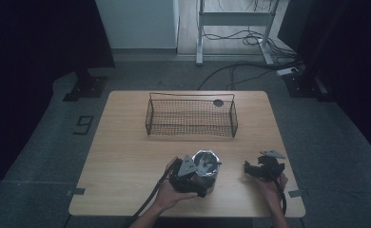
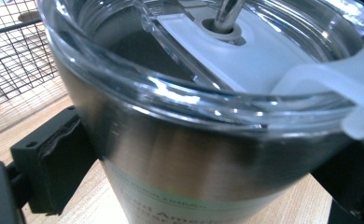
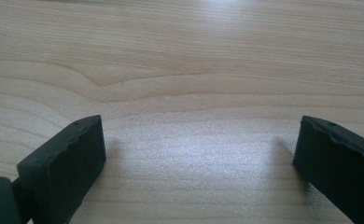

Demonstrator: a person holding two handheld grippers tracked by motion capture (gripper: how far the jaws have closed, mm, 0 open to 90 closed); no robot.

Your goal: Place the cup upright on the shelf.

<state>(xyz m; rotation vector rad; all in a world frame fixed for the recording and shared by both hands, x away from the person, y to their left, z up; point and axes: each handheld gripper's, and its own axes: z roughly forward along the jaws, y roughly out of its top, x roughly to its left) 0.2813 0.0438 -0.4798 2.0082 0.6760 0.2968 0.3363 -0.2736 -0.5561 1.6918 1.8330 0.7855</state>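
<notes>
Where cables trail, pale wooden table (image 1: 126, 156).

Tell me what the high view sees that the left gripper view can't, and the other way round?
High view alone: the whole table, the right gripper with jaws apart, floor cables. Left gripper view alone: the steel tumbler close up, its clear lid, faint print low on its side. Both: the tumbler between the left gripper jaws, and the wire basket.

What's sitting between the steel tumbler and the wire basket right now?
Nothing: in the high view only bare wooden table lies between the steel tumbler and the wire basket. The left gripper view shows the same light wood beside the tumbler.
</notes>
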